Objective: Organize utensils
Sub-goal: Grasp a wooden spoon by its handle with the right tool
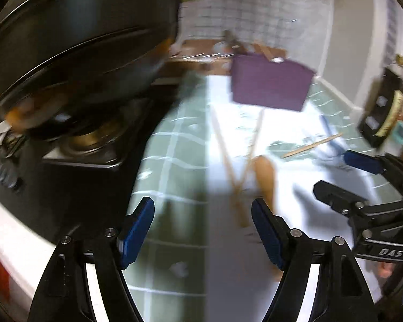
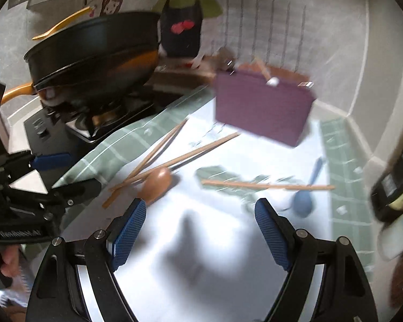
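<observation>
Both grippers hang over a counter covered by a green checked cloth [image 2: 115, 147] with a bright white sheet on top. The left gripper [image 1: 202, 230] stands wide apart with nothing between its blue pads, and the right gripper [image 2: 200, 230] is likewise spread and empty.

The utensils lie scattered on the sheet: a wooden spoon [image 2: 157, 182] near the left, with several wooden chopsticks [image 2: 190, 153] crossing just beside it and fanning toward the far side. One more single chopstick [image 2: 266, 186] lies flat to the right, its end touching or overlapping a blue spoon [image 2: 305, 198] (motion blur makes this hard to judge).

At the far side stands a purple holder [image 2: 263, 107] with a few utensils poking out of it. To the far left, a black pan [image 2: 94, 51] sits on a stove [image 2: 53, 131].
</observation>
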`<state>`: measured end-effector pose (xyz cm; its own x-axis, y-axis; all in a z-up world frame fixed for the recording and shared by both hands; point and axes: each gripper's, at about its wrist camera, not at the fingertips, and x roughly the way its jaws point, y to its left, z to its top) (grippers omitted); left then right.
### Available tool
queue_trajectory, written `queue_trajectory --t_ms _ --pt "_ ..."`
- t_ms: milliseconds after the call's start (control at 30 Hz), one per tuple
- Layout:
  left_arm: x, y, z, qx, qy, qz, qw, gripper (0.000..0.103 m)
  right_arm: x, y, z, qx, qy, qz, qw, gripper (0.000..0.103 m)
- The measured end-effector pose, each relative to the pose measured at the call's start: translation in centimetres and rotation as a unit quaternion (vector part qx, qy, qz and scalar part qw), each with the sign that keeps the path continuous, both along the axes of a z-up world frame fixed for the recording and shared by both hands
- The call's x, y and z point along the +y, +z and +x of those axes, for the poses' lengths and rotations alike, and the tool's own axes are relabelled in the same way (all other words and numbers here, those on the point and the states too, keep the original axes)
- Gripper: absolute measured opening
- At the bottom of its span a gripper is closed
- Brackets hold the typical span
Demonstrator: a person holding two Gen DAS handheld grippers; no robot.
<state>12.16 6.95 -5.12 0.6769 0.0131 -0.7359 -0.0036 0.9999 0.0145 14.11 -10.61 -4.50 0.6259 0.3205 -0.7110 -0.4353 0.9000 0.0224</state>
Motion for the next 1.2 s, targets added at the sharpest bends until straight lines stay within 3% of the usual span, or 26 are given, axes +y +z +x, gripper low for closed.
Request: queue_trajectory --t_ms 167,233,300,400,467,600,800,933,1033,1133,1200 --pt "2.2 -0.4 0.1 0.014 0.047 0.019 0.9986 0.075 3.3 -1.0 1.4 0.035 0.009 0.008 0.999 0.076" --pt "2.8 -0.2 0.3 0.017 0.057 0.015 0.9981 0.075 4.8 -1.6 2.1 0.046 0.009 0.003 0.999 0.068" --pt "3.1 0.1 0.5 0.015 0.063 0.014 0.9978 0.075 6.4 -2.6 3.1 0.068 0.008 -0.015 0.998 0.048" --pt "3.4 0.4 0.5 0.012 0.063 0.015 0.9978 0.075 7.4 -3.8 3.9 0.09 0.004 -0.035 0.995 0.043" --pt "3.4 0.6 0.6 0.01 0.059 0.016 0.9981 0.076 7.6 -3.7 3.6 0.082 0.011 -0.039 0.996 0.043" --pt "2.7 0.8 1.0 0.009 0.046 0.008 0.9989 0.078 6.9 -3.7 3.1 0.078 0.027 -0.054 0.995 0.024" --pt "0.4 0.9 1.8 0.008 0.012 0.011 0.9998 0.078 3.4 -2.7 2.5 0.062 0.011 -0.06 0.996 0.023" --pt "-1.1 0.8 2.9 0.012 -0.022 -0.008 0.9996 0.078 0.2 -2.1 2.6 0.053 -0.012 -0.068 0.996 0.023" --pt "-2.5 0.6 4.7 0.027 -0.08 -0.056 0.9948 0.078 -2.4 -2.0 3.1 0.055 -0.038 -0.069 0.995 0.023" --pt "-4.3 0.5 7.1 0.037 -0.124 -0.061 0.9898 0.076 -4.7 -2.0 3.6 0.065 -0.065 -0.057 0.994 0.023" --pt "-5.6 0.4 9.2 0.048 -0.139 -0.05 0.9878 0.068 -5.9 -2.0 3.8 0.071 -0.077 -0.047 0.993 0.023"
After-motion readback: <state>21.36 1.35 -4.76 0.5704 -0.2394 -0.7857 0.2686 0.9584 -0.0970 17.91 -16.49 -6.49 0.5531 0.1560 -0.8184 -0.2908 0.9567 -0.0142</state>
